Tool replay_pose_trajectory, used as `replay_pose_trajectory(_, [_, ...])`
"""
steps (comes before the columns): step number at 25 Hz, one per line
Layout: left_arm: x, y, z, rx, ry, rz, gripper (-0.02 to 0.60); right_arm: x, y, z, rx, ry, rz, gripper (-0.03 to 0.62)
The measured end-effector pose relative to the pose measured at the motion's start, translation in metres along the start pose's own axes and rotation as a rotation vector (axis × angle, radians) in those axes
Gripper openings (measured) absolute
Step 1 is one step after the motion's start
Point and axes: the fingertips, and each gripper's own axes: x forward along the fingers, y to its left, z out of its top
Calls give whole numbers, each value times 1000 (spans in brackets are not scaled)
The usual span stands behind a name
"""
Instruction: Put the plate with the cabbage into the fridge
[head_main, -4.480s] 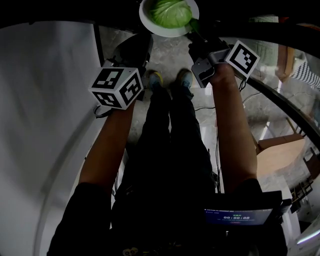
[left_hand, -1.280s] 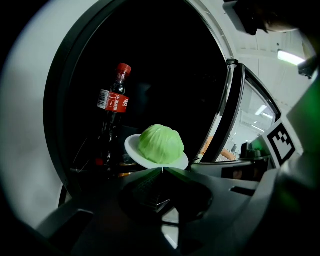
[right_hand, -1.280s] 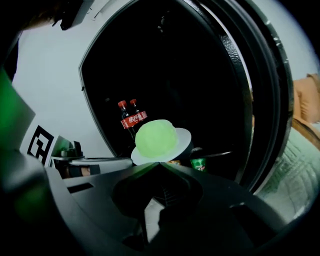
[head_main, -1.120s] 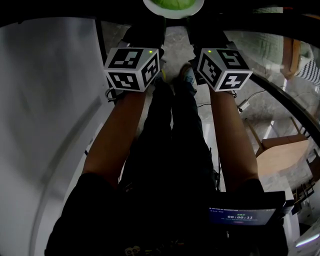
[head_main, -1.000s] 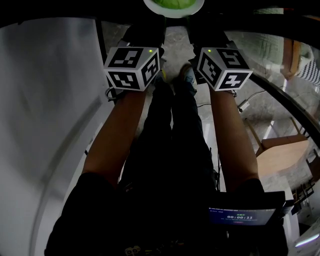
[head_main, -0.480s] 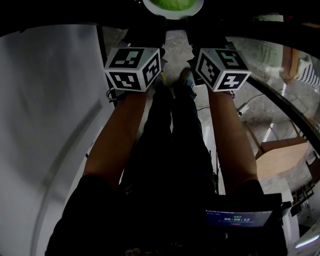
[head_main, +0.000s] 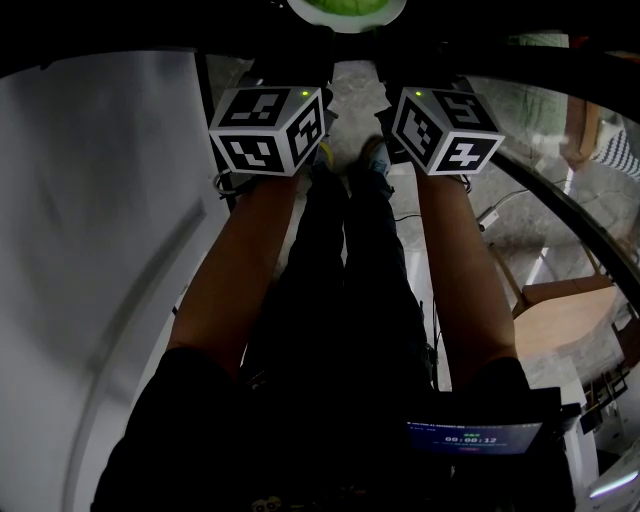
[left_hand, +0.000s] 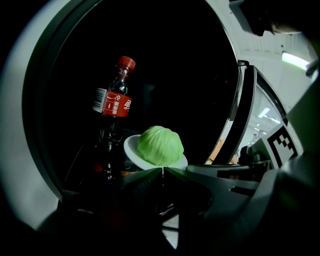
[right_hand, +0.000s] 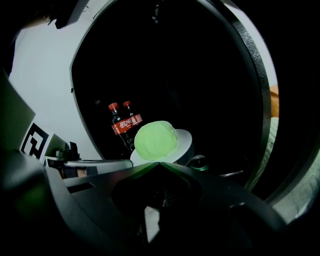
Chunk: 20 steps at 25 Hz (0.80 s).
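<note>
A pale green cabbage sits on a white plate, held level in front of the dark fridge opening. My left gripper is shut on the plate's near rim. The right gripper view shows the same cabbage and plate, with my right gripper shut on the rim from the other side. In the head view only the plate's near edge shows at the top. Both marker cubes sit just below it, and the jaws are lost in the dark.
A cola bottle stands inside the fridge behind the plate; two bottles show in the right gripper view, and a dark round object lies below the plate. The white fridge door stands at my left. Wooden furniture is at the right.
4.5 s ago only the right gripper held the plate; now both do. The plate has moved forward, nearly out of the head view's top. Over the last second the grippers edged slightly further forward.
</note>
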Motion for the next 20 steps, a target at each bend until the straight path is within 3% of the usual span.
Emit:
replay_pose_trajectory(8, [0, 1, -1, -5, -7, -1, 11, -3, -3, 2, 7, -22, -5, 6])
replay_pose_trajectory(12, [-18, 9, 7, 2, -70, -2, 11, -19, -1, 10, -11, -75, -19, 6])
replay_pose_trajectory(15, [-50, 11, 21, 53, -167, -6, 11, -42, 15, 19, -70, -149, -6, 6])
replay_pose_trajectory(20, [-106, 7, 28, 209, -310, 4, 11, -82, 43, 26, -248, -248, -49, 6])
